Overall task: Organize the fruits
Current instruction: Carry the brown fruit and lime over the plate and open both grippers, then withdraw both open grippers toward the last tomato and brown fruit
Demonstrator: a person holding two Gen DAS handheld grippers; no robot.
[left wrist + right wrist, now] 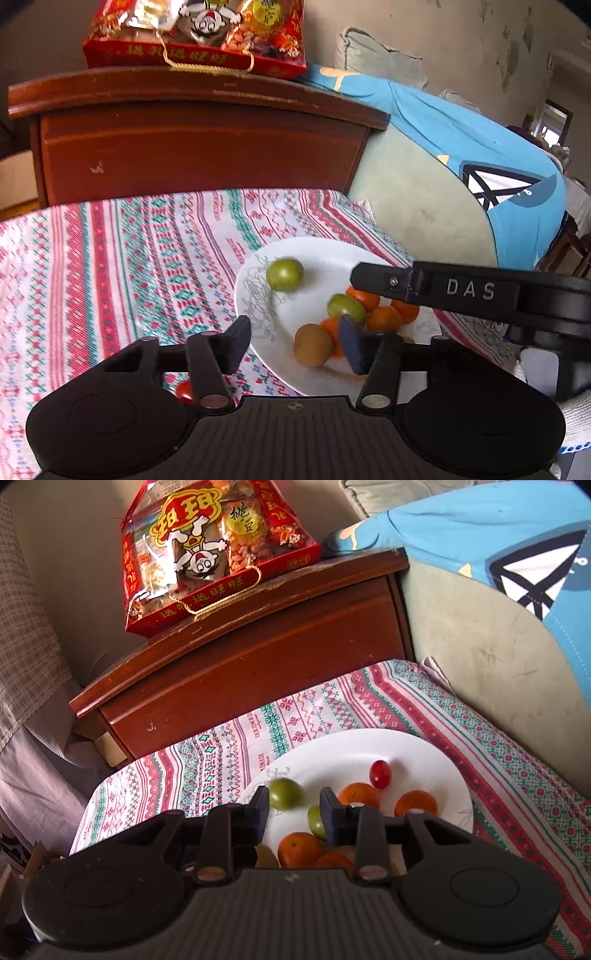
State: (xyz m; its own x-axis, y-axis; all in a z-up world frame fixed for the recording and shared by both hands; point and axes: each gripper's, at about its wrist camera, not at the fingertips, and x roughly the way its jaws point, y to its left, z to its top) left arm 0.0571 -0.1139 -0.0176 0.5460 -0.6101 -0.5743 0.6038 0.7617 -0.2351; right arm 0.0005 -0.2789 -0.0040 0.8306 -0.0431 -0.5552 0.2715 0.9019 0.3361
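Observation:
A white plate [325, 254] on the patterned tablecloth holds two green fruits [284, 274], several small oranges [384, 319] and a brown kiwi [313, 345]. My left gripper [295, 345] is open and empty, low over the plate's near edge by the kiwi. A red cherry tomato [184, 390] lies on the cloth under its left finger. In the right wrist view the plate [424, 749] also holds a cherry tomato [380, 774], oranges [359, 794] and green fruits [286, 793]. My right gripper [294, 814] is open and empty above them; its finger [384, 282] shows in the left wrist view.
A wooden cabinet [199, 147] stands behind the table with a red snack gift bag [199, 33] on top. A green sofa with a blue cloth [480, 147] is at the right. The patterned tablecloth [110, 266] spreads left of the plate.

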